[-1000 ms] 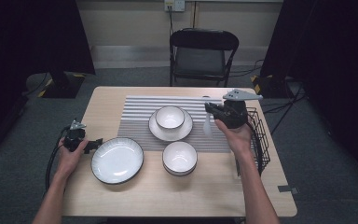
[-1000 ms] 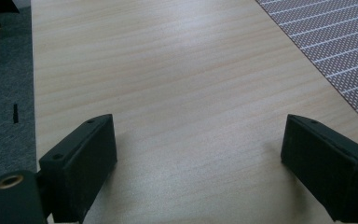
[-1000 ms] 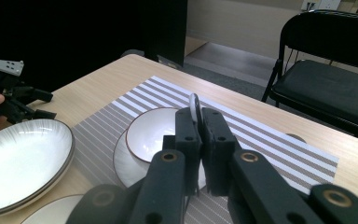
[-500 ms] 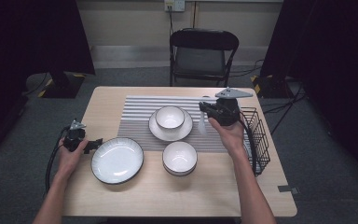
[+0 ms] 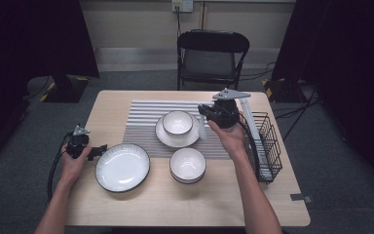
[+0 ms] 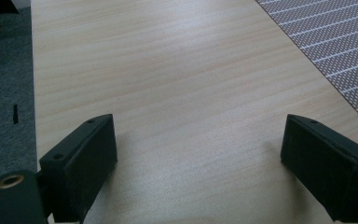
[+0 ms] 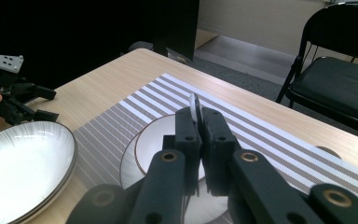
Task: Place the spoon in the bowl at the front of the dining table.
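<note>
Spoon: a pale, thin-handled utensil (image 5: 202,127), probably a spoon though the view is too coarse to be sure, hangs from the right gripper (image 5: 205,117) just beside the small white bowl (image 5: 177,122).
Right gripper: black jaws pressed together on the utensil's thin edge (image 7: 195,108), pinching it upright so it can be carried over the dishes.
Left gripper: (image 5: 95,151) rests low on the table, jaws spread wide with only bare wood between them, likely parked out of the way.
Bowl and saucer: glazed white with dark rims, the bowl nested in a saucer (image 5: 165,137) on the grey striped woven mat (image 5: 141,117).
Ribbed white plate: (image 5: 122,167) shallow, dark-rimmed, near the left gripper.
Second white bowl: (image 5: 188,164) smooth, rounded, at the mat's near edge.
Black wire basket: (image 5: 268,141) open mesh, at the right table edge.
Table: pale wood grain (image 6: 168,70), matte.
</note>
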Tool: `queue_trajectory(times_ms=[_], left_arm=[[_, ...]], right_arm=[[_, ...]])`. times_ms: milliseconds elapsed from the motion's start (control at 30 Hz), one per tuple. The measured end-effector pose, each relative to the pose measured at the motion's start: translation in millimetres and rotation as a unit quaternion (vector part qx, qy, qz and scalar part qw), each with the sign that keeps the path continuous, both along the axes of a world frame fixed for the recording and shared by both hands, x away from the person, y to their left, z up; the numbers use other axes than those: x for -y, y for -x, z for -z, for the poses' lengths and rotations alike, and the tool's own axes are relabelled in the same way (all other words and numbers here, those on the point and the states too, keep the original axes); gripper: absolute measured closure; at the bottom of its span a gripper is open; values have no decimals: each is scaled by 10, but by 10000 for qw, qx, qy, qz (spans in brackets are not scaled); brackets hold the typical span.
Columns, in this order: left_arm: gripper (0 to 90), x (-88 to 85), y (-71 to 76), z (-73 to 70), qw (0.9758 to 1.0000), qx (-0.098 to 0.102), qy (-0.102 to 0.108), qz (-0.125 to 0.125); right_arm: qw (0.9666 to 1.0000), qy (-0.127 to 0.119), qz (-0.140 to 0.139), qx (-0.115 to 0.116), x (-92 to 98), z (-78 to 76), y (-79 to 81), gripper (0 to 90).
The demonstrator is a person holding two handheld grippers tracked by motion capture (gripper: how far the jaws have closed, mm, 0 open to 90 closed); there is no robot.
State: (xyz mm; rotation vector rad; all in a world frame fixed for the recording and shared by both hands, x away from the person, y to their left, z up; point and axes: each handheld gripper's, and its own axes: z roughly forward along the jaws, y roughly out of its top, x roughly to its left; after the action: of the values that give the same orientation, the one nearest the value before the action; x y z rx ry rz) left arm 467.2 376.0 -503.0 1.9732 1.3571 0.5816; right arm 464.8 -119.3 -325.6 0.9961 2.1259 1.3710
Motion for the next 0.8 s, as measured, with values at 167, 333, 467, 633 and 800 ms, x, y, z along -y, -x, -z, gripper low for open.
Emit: queue_trajectory(times_ms=[167,333,467,633,800], left_arm=[[102,0,0,0,10000,0,2,0],[102,0,-1,0,10000,0,-2,2],[99,-4,-7,2,10000,0,-3,25],[94,-3,-8,2,10000,-10,7,29],[95,-5,-8,2,10000,-12,12,38]], right_arm=[[10000,-23,-36,-5,-76,-12,-56,865],[9999,9,-71,-98,-175,21,-143,865],[9999,61,-140,-76,-258,34,-202,865],[9998,63,-169,-127,-342,108,-276,865],[9995,103,-244,-151,-425,158,-375,865]])
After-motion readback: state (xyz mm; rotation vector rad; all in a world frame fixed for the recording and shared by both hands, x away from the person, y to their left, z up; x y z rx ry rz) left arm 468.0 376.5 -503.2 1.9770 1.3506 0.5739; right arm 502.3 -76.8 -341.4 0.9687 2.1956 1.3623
